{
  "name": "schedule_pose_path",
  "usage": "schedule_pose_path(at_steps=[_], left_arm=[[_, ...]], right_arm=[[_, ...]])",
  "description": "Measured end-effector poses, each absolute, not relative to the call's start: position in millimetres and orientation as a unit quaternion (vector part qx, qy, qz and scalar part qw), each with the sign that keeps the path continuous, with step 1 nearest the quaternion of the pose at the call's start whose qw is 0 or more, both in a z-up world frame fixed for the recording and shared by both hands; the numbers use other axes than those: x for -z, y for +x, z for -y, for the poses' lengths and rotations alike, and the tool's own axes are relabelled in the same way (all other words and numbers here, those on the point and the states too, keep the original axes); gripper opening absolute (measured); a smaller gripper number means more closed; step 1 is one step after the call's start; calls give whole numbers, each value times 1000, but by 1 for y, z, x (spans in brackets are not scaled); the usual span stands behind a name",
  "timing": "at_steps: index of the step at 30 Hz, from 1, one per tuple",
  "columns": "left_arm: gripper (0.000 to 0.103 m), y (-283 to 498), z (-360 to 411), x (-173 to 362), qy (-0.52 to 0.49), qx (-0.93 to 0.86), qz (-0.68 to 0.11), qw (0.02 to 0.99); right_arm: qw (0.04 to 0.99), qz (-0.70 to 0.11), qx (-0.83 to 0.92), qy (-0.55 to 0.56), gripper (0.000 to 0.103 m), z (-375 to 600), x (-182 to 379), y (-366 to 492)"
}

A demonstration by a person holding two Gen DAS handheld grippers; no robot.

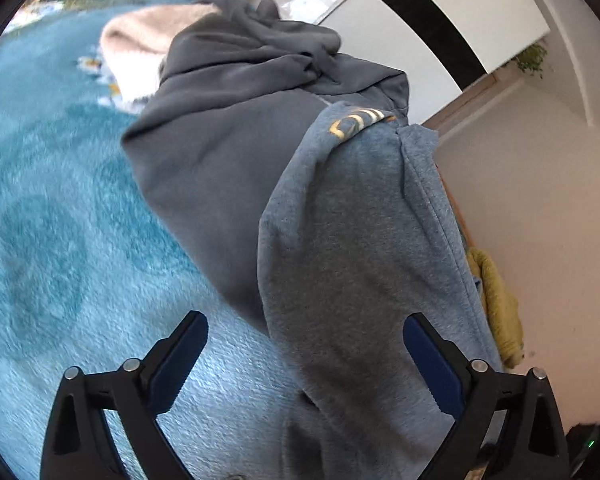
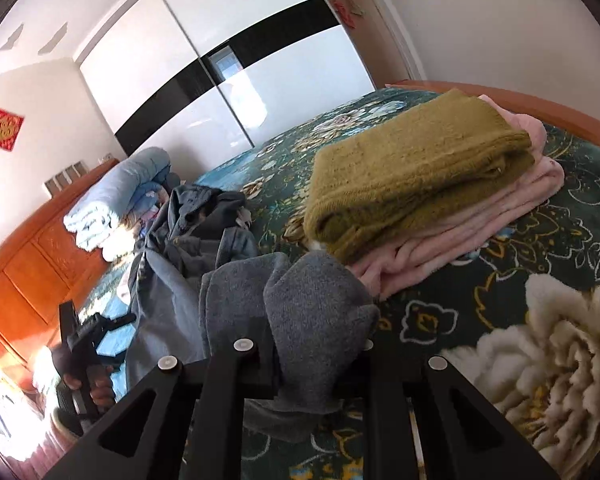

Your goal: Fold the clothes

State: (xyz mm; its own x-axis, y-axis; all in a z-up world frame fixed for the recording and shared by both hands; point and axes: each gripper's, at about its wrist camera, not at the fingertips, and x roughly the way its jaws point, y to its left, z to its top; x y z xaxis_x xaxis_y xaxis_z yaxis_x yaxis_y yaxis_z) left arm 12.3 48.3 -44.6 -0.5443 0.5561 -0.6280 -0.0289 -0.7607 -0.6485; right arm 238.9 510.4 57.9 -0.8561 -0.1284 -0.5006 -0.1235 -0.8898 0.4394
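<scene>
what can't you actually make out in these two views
- Right gripper fingers: right wrist view, buried in the grey garment bunched between them.
- Gold print on the garment: left wrist view, curled over a fold, unreadable.
- Lower end of the garment: left wrist view, cut off by the bottom edge.
- Pink folded item: right wrist view, mostly covered by the olive knit.

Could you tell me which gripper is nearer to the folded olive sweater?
Right. The right gripper, shut on the grey garment, sits just short of the olive sweater; the left gripper is beyond the garment, farther off.
</scene>
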Motion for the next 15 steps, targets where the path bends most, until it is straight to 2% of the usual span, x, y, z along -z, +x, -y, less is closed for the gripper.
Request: schedule_pose_path(at_steps=[2,5,6,7,10,11,12,15], left_arm=[[94,13,-53,46,-450,-822,298,182],[81,16,-62,48,-460,-813,301,192],[74,16,-64,48,-464,-810,302,194],[61,16,-68,50,-474,-803,302,196],[37,17,-75,53,-490,-786,313,212],[24,18,-76,52,-490,-785,315,214],[17,19,-77,49,-489,-788,310,210],[12,19,-71,31,-477,-801,300,201]], right_arm=[[4,230,936,268,18,-507,-56,242],[7,226,937,268,18,-503,-55,246],[7,226,937,268,18,-503,-54,247],[7,226,936,268,18,-502,-54,247],[6,227,936,271,18,-499,-54,251],[6,227,935,272,18,-498,-54,251],[6,227,935,274,18,-496,-53,252],[13,223,934,278,18,-488,-57,254]])
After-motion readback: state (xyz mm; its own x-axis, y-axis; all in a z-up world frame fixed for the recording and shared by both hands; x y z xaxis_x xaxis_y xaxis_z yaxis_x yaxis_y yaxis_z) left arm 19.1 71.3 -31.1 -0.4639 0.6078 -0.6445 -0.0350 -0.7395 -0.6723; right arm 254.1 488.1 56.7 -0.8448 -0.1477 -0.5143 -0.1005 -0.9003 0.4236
